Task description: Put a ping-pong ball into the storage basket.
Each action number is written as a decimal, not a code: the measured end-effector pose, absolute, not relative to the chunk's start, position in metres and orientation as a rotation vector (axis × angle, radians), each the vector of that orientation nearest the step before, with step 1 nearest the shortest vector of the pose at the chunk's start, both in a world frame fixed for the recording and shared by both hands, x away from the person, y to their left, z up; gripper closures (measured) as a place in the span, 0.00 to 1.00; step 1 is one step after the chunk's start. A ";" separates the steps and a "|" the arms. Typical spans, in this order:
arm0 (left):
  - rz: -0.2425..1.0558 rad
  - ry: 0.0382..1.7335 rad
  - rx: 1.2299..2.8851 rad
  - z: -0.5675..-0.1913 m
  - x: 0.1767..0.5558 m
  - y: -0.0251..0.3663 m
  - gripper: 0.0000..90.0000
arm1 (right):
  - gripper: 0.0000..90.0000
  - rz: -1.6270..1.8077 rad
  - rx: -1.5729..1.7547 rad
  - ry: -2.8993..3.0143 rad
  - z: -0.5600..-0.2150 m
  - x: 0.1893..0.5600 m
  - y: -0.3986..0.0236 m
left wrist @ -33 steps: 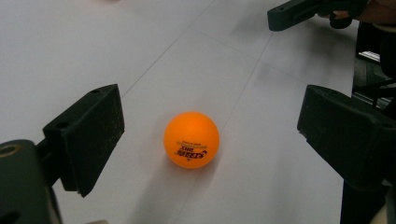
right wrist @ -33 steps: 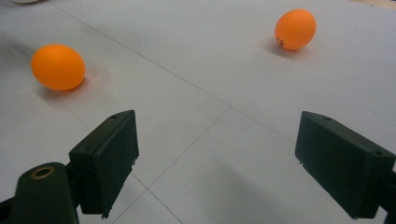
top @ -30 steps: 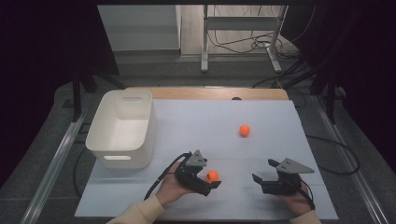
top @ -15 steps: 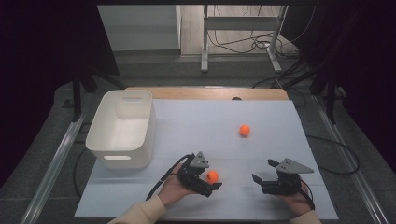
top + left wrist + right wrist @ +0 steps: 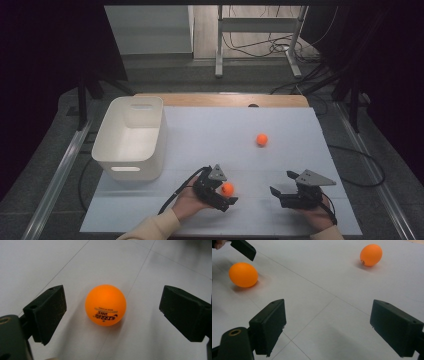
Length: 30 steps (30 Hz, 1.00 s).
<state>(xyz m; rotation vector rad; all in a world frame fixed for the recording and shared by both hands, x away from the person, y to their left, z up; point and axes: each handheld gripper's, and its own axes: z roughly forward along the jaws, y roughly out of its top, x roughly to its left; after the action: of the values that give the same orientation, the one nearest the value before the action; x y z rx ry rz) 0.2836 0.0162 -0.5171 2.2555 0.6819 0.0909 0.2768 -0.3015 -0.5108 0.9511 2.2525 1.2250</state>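
**Near ball between open fingers — grip notes**

Left gripper open, fingers standing either side of the near orange ball without touching it; the ball rests on the white worktop. Judged very light, hollow, rigid, smooth — likely to roll or squirt out if pinched off-centre. Best hold: across its widest middle, pads square, gentle squeeze. Right gripper also open, holding nothing. Second ball lies well apart, farther up the worktop; white bin at left.
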 end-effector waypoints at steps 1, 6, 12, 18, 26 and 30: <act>0.090 0.685 2.258 -0.517 0.284 0.016 0.09 | 0.15 1.227 0.951 2.251 -0.511 0.277 -0.301; 0.087 0.694 2.273 -0.520 0.285 0.015 0.09 | 0.15 1.224 0.951 2.252 -0.511 0.277 -0.302; 0.084 0.688 2.280 -0.521 0.286 0.015 0.14 | 0.15 1.225 0.951 2.252 -0.511 0.277 -0.302; 0.085 0.696 2.281 -0.522 0.286 0.015 0.18 | 0.15 1.227 0.950 2.250 -0.511 0.277 -0.301; 0.084 0.698 2.288 -0.522 0.287 0.016 0.26 | 0.15 1.228 0.952 2.245 -0.511 0.277 -0.302; 0.080 0.694 2.284 -0.522 0.288 0.016 0.34 | 0.15 1.224 0.953 2.246 -0.511 0.277 -0.302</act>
<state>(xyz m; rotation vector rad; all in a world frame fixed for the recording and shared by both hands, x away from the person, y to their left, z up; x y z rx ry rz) 0.2877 0.0162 -0.5224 2.2845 0.6936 0.0801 0.2769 -0.3019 -0.5106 0.9535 2.2459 1.2242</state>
